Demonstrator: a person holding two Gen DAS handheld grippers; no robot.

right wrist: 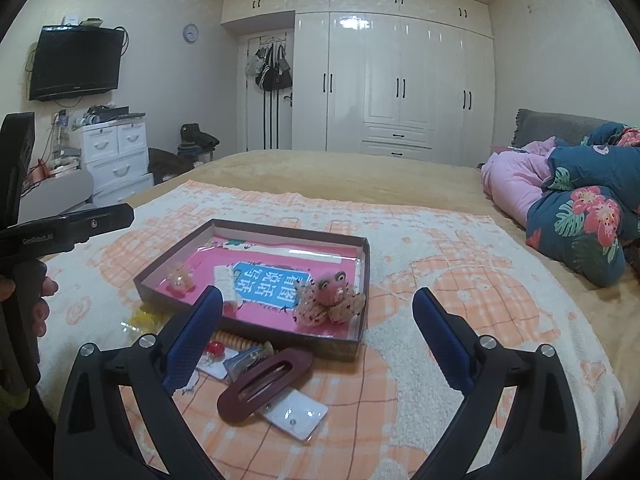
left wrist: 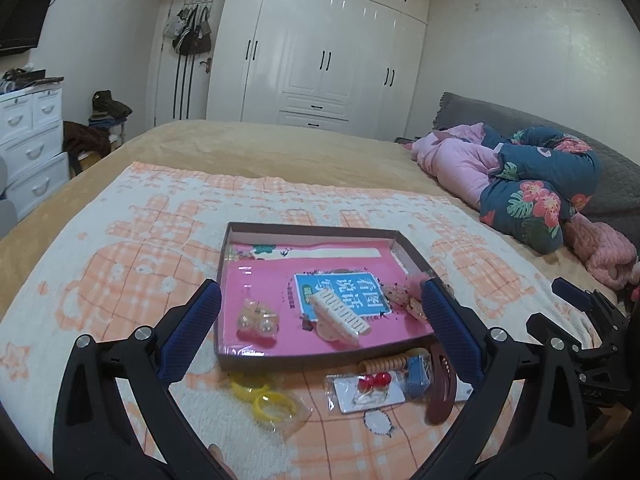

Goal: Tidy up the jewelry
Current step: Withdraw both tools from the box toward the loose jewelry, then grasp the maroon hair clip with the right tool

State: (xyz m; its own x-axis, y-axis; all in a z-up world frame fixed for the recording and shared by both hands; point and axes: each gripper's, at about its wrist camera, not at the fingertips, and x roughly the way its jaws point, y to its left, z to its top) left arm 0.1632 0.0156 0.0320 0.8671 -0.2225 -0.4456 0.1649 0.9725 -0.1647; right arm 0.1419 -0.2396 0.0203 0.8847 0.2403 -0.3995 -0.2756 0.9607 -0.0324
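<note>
A shallow brown box with a pink lining lies on the orange-and-cream towel. Inside it are a white hair claw, a bagged pearl piece and a pink furry bow clip. In front of the box lie yellow rings in a bag, red bead earrings on a card, a wooden bead bracelet, a blue item and a maroon oval hair clip. My left gripper is open above them. My right gripper is open, holding nothing.
The towel covers a tan bedspread. A pink and floral quilt bundle lies at the right. White drawers stand left of the bed, wardrobes behind it. A hand holds the other gripper's handle.
</note>
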